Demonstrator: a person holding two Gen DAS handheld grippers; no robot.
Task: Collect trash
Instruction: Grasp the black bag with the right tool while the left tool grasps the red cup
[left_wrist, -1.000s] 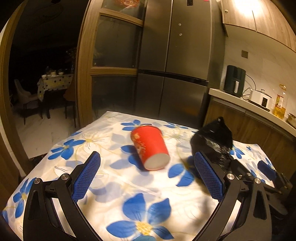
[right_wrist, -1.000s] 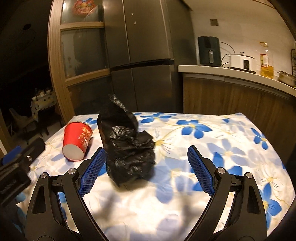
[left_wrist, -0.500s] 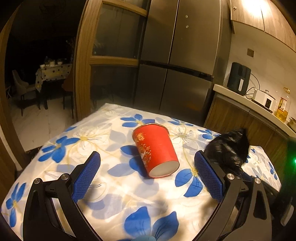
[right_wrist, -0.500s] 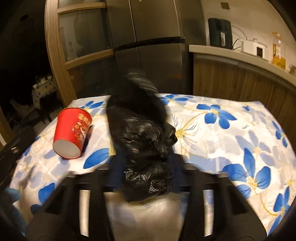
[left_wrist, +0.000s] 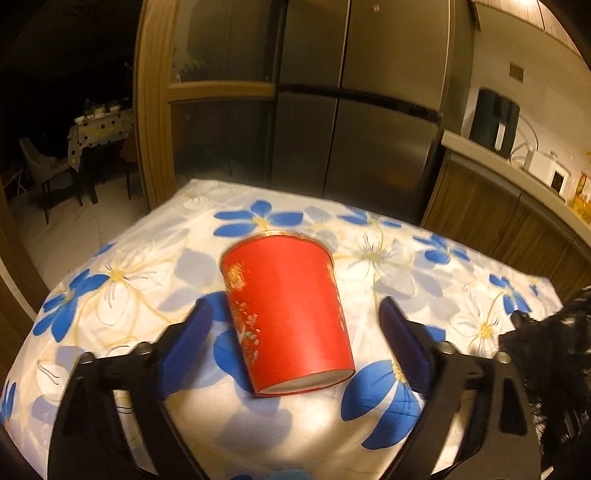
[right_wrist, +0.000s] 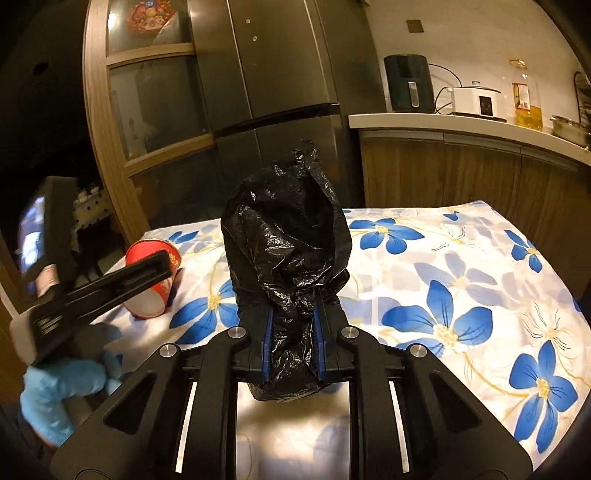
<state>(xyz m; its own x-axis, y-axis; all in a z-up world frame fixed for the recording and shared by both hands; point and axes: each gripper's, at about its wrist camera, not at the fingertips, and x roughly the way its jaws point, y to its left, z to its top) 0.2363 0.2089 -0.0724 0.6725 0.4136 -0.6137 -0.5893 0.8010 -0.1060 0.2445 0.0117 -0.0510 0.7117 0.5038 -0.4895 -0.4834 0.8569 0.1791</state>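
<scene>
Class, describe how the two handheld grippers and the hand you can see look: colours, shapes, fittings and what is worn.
Both grippers are black plastic. The right gripper has angular arms with triangular cut-outs, round silver pivot bolts and blue ribbed pads on its fingers. The left gripper has the same black frame and blue pads. The hand wears a light blue glove. No cables show.

Cup: red paper cup with gold print (left_wrist: 286, 315) — lying on its side on the floral cloth, white base toward the left camera.
Bag: crumpled black plastic trash bag (right_wrist: 286, 254) — standing upright, lower part pinched.
</scene>
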